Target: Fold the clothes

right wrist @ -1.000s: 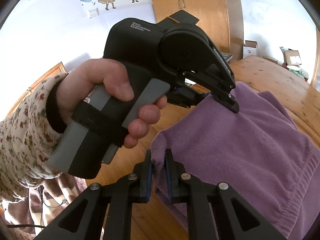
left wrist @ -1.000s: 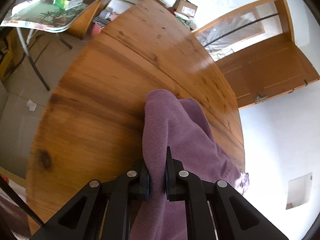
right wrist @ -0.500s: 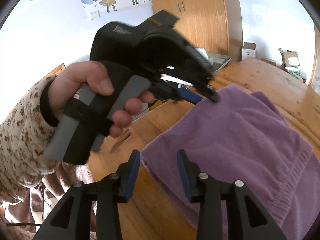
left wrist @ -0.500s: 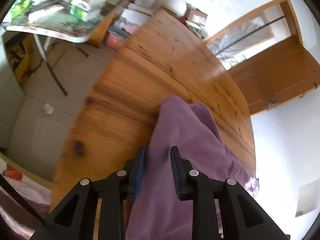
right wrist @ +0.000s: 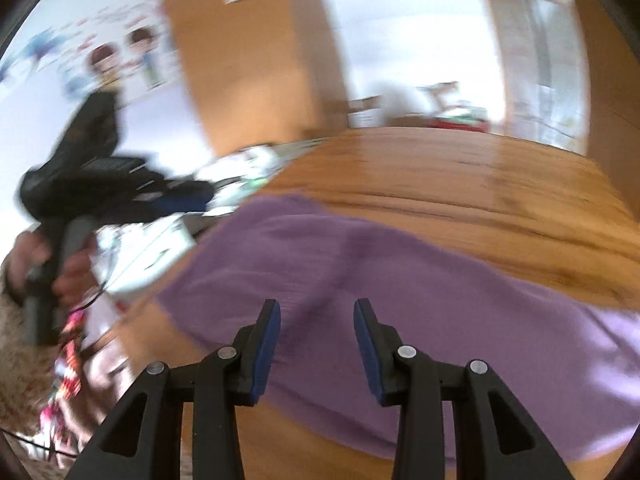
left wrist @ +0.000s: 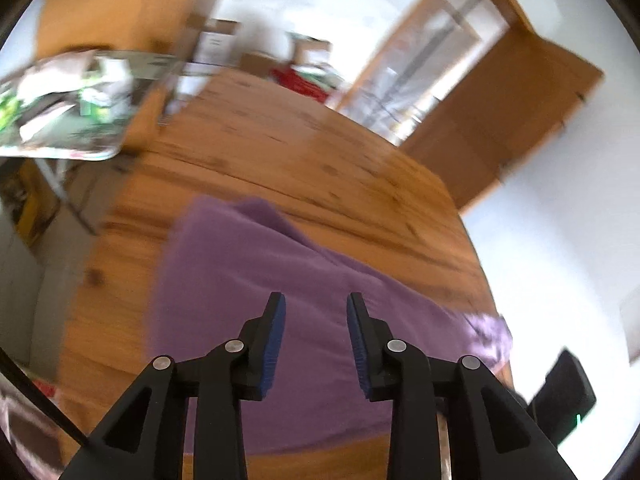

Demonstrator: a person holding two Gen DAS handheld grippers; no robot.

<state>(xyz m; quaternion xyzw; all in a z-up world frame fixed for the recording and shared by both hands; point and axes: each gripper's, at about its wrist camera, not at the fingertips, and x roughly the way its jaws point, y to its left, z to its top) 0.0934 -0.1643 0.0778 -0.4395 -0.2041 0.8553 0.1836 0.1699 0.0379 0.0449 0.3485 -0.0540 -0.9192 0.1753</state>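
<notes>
Left wrist view: the purple garment (left wrist: 256, 280) lies folded on the wooden table (left wrist: 304, 160), near the table's closer edge, with a lighter patch of cloth at its right end. The left gripper (left wrist: 316, 332) hangs above it; its jaws have just been opening and now stand apart, the blue pads (left wrist: 276, 340) clear of the cloth, nothing pinched. In the right wrist view the same garment (right wrist: 360, 280) stretches across the table (right wrist: 480, 184), and the right gripper (right wrist: 316, 336) also has its jaws spread over it after just opening, with no cloth between the pads. At the left of this view a hand (right wrist: 60, 264) grips the handle of the other gripper, which is tilted downward toward the table; the picture is blurred. On the wall behind, a cartoon sticker (right wrist: 120, 64) of two children shows; no writing can be read anywhere.
</notes>
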